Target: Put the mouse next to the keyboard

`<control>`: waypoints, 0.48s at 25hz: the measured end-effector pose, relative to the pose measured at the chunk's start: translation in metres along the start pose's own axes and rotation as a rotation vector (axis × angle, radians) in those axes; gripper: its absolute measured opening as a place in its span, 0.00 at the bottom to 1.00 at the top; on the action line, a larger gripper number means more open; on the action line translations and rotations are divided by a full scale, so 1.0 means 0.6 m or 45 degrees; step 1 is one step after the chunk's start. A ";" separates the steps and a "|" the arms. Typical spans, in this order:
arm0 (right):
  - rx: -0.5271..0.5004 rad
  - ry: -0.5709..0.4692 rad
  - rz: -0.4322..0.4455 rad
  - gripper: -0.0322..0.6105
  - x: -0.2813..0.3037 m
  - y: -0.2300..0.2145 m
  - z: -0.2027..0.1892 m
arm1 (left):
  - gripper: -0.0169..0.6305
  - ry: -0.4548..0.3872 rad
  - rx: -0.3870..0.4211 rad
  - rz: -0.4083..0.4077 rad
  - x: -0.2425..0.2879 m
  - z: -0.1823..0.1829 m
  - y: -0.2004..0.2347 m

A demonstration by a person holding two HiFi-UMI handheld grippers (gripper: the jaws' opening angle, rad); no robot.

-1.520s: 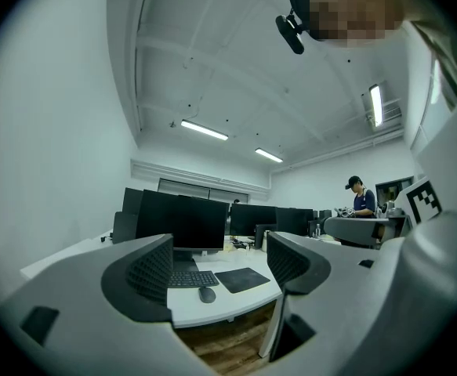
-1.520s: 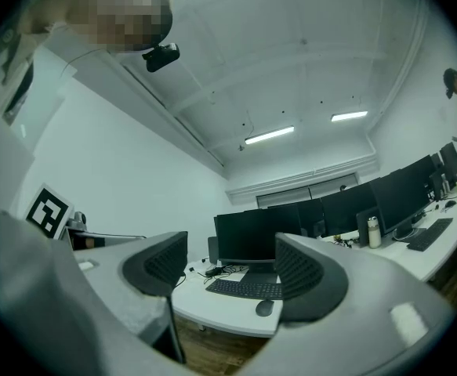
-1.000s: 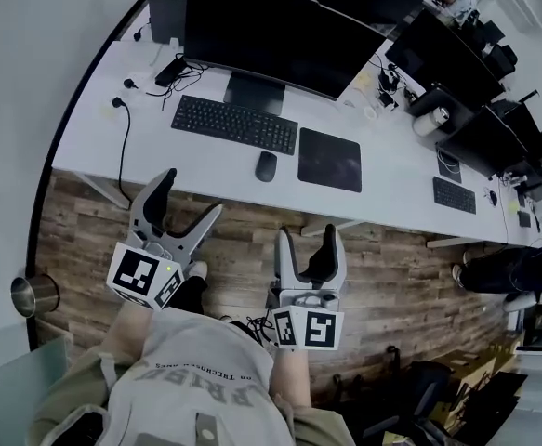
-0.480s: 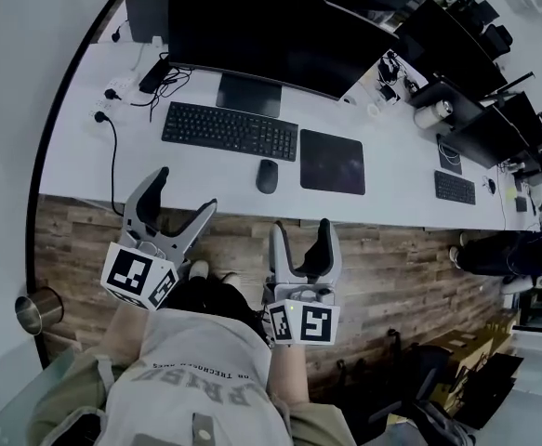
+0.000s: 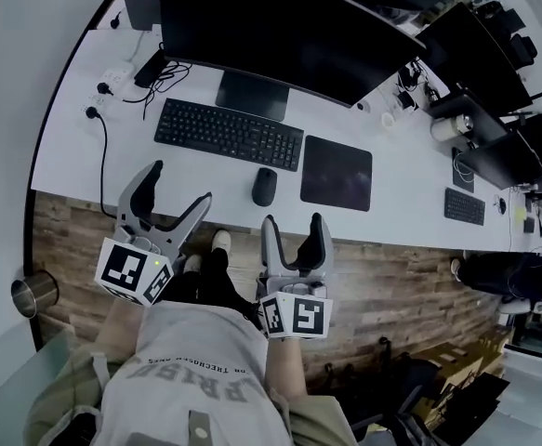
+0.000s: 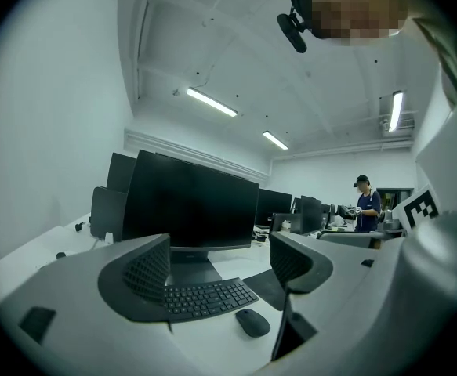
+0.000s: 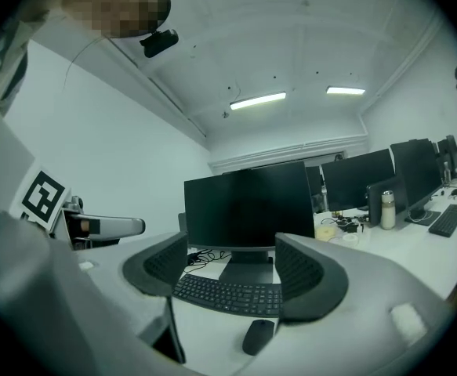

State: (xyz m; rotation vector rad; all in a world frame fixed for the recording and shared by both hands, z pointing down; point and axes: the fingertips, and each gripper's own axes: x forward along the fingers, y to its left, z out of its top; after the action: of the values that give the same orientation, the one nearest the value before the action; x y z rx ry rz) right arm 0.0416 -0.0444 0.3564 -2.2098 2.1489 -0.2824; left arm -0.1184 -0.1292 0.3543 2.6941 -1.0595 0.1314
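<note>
1. The mouse [image 5: 264,186] lies flat on the white bench [image 5: 187,179], near the front edge. It sits in the gap between the keyboard [image 5: 229,134] and the mouse pad [image 5: 337,172] and touches neither.
2. The keyboard lies to the mouse's left and a little further back, with its right end near the mouse. The dark, square mouse pad lies just beside the mouse on the right.
3. A large dark monitor [image 5: 280,35] stands behind the keyboard, its stand base [image 5: 252,94] just beyond the keyboard's rear edge.
4. Left claw [image 5: 178,186]: jaws spread wide with nothing between them. In the head view it is held at the bench's front edge, left of the mouse and apart from it. Its own view shows the keyboard and mouse beyond the jaws.
5. Right claw [image 5: 293,223]: jaws spread with nothing between them. In the head view it is held over the wooden floor [image 5: 391,277], just short of the bench edge and in line with the mouse, without contact.
6. A black cable [image 5: 99,147] trails across the left end of the bench.
7. Further monitors stand along the bench to the right. A person [image 6: 365,206] stands in the far background of the left gripper view.
</note>
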 end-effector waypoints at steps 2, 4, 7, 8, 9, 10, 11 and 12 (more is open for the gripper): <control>0.008 0.018 0.020 0.58 0.024 -0.015 -0.006 | 0.61 0.004 0.004 0.014 0.029 0.003 0.000; 0.018 0.039 0.038 0.58 0.047 -0.030 -0.016 | 0.61 0.011 0.011 0.024 0.057 0.002 -0.002; 0.036 0.077 0.069 0.58 0.078 -0.049 -0.034 | 0.61 0.029 0.019 0.045 0.089 -0.006 -0.002; 0.041 0.089 0.077 0.58 0.087 -0.053 -0.041 | 0.61 0.036 0.017 0.054 0.097 -0.010 -0.001; 0.046 0.101 0.083 0.58 0.096 -0.057 -0.048 | 0.61 0.043 0.012 0.065 0.104 -0.015 0.002; 0.051 0.113 0.086 0.58 0.105 -0.061 -0.055 | 0.61 0.050 0.007 0.075 0.110 -0.019 0.007; 0.057 0.125 0.086 0.58 0.114 -0.064 -0.062 | 0.61 0.057 0.003 0.085 0.117 -0.024 0.012; 0.066 0.141 0.085 0.58 0.122 -0.067 -0.071 | 0.61 0.064 0.000 0.092 0.123 -0.028 0.016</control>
State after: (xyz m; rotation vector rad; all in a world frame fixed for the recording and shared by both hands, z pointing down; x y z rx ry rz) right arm 0.0756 -0.1117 0.4116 -2.1378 2.2375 -0.4620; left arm -0.0708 -0.1805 0.3849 2.6388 -1.1424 0.2104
